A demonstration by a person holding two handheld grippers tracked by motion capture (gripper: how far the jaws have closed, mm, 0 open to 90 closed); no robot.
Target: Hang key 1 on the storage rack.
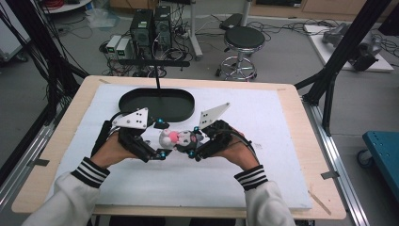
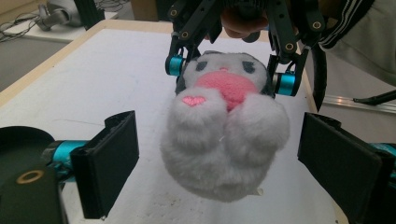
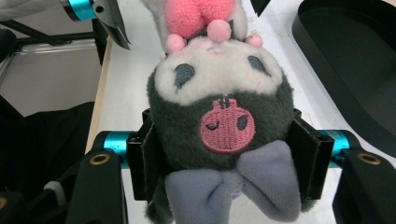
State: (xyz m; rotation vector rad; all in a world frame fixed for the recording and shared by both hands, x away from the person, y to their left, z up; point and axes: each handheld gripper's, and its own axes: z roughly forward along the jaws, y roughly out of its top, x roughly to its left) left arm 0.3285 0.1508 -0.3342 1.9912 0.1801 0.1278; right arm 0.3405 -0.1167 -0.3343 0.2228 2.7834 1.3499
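A small plush toy with a white face, dark hood, pink heart and lilac bow hangs just above the white mat between both hands. My right gripper is shut on its dark head, one pad pressing each side. In the left gripper view, the toy's pale round bottom and feet face me, with the right gripper behind at its head. My left gripper is open; its pads flank the toy's lower body with a gap on each side. From above, the left gripper faces the right gripper across the toy.
A black oval tray lies on the white mat just beyond the hands, with a thin black stand rising behind it. The mat covers a wooden table. A stool and computer boxes stand on the floor farther back.
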